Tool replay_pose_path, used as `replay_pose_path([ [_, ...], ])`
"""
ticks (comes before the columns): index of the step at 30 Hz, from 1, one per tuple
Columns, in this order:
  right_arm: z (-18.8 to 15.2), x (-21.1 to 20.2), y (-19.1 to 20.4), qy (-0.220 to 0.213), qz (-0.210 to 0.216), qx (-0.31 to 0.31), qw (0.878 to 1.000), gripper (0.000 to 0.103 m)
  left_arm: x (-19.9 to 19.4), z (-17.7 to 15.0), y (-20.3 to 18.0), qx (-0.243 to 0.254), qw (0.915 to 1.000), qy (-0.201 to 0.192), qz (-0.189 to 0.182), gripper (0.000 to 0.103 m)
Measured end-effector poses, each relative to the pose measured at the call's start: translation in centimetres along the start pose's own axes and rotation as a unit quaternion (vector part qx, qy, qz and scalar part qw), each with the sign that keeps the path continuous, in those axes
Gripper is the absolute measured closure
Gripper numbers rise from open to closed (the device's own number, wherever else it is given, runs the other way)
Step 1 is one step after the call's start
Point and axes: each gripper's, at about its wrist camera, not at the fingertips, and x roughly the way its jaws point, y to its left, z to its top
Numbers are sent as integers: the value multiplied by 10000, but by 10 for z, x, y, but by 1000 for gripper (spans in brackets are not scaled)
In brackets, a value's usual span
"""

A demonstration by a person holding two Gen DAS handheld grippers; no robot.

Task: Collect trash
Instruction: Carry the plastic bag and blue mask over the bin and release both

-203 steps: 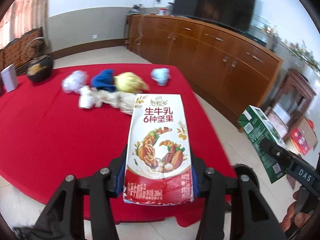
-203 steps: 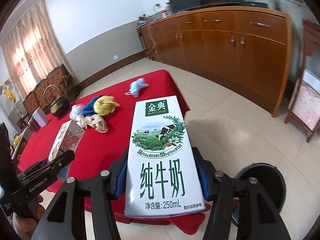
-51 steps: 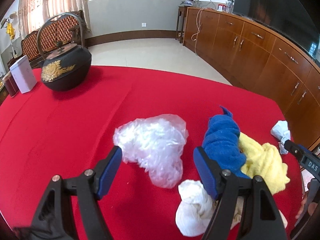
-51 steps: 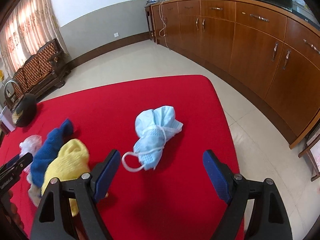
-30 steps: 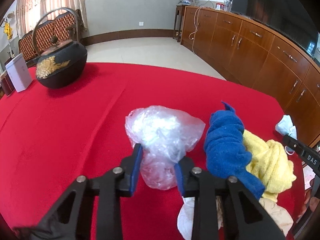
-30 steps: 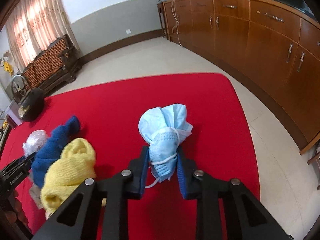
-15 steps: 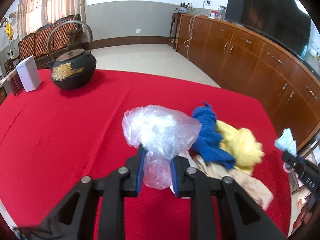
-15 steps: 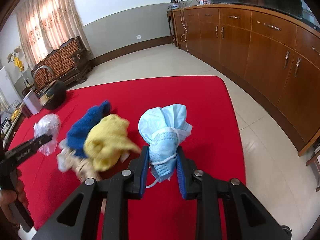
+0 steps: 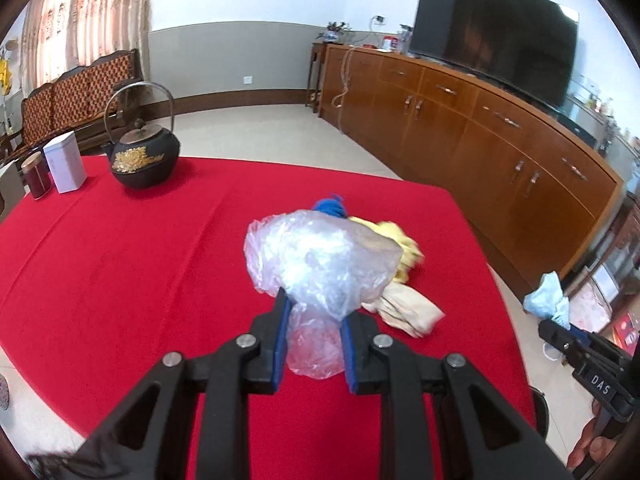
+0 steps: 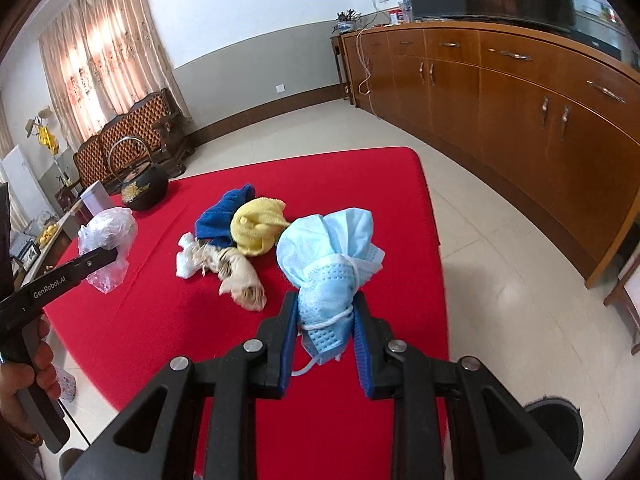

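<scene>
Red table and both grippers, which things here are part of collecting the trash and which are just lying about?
Job in hand:
- plastic bag, held in the left gripper
- face mask, held in the right gripper
- white tissue on the table, probably

Just lying about:
- teapot
- white tin
- dark jar
- blue cloth
- yellow cloth

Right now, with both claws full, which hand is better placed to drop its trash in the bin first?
Right, probably. The right claw grips the blue mask near the table edge, with a dark bin just below. The left claw holds the plastic bag over the red table.
</scene>
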Motion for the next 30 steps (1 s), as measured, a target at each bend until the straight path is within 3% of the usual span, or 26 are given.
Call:
replay_pose_path([
  [10, -47, -77, -24, -159, -141, 326, 9992, 76, -35, -39, -57, 413, 9976, 107, -539, 79],
  [18, -82, -134, -63, -304, -545, 631, 9961, 76, -46, -69, -123, 803, 9901, 326, -1101, 79],
  [30, -148, -194, -160, -313, -1407, 1502, 9781, 76, -48, -122, -243, 1601, 9645, 742, -1964, 79],
])
